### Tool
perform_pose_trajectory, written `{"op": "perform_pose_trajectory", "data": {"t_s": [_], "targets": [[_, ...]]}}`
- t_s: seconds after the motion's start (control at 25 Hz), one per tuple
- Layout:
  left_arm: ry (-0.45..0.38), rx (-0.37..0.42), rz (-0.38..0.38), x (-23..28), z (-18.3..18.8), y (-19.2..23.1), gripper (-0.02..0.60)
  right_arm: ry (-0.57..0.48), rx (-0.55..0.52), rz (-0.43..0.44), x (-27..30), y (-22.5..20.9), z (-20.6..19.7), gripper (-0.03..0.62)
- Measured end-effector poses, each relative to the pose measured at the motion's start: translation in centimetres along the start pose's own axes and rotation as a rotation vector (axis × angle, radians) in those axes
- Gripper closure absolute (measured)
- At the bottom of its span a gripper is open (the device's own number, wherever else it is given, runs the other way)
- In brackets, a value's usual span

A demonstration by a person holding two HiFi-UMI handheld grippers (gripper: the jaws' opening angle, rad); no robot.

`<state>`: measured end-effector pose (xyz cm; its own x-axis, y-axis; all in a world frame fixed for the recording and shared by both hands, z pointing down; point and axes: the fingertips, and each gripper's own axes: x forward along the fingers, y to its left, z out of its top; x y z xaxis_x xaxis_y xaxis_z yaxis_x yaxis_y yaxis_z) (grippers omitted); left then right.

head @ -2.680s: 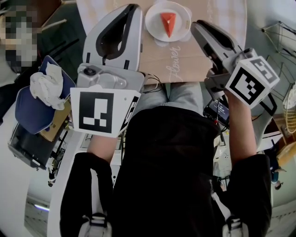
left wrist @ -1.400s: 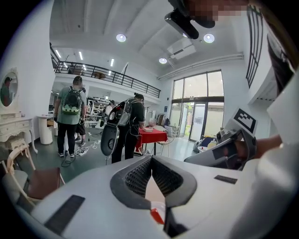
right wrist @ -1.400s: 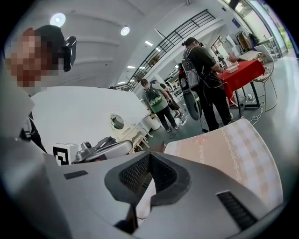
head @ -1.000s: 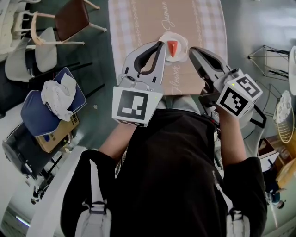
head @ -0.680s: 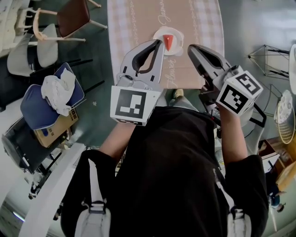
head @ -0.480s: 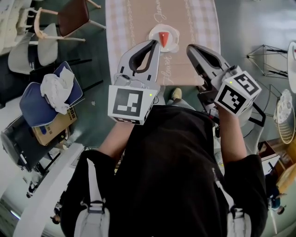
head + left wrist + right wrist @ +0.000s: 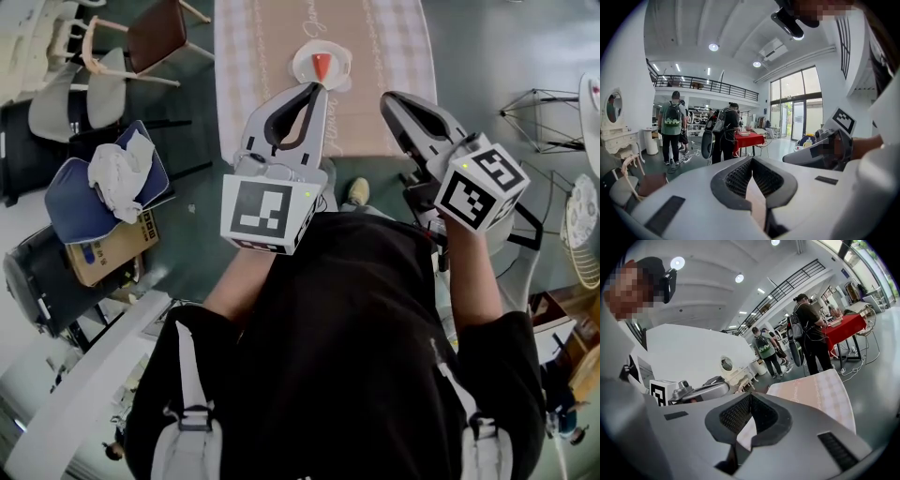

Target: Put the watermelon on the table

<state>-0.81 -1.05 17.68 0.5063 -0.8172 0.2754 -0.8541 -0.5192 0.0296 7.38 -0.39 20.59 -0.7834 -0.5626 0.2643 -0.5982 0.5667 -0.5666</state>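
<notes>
One watermelon slice [image 7: 321,66] sits on a white plate [image 7: 302,62] on the bench [image 7: 253,56], well ahead of both grippers, so the placing looks done and the next move seems only to call for staying clear. The left gripper [image 7: 317,89] has its jaws closed tip to tip on nothing, and the right gripper [image 7: 387,97] is likewise closed and empty.

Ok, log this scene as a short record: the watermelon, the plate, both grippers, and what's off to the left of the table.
watermelon slice: red wedge, lying on the plate
plate: white, on the table, which has a checked cloth
left gripper: fingers together, nothing held
right gripper: fingers together, nothing held
left of table: brown chair; blue seat with a white cloth on it; cardboard box
</notes>
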Motion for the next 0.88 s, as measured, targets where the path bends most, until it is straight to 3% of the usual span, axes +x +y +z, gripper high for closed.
{"op": "perform_pose_trajectory", "data": {"t_s": [0.88], "targets": [[-0.054, 0.069, 0.091, -8.1, 0.2, -6.9, 0.569, -0.045, -0.097, 0.083, -8.1, 6.4, -2.1, 0.579]]}}
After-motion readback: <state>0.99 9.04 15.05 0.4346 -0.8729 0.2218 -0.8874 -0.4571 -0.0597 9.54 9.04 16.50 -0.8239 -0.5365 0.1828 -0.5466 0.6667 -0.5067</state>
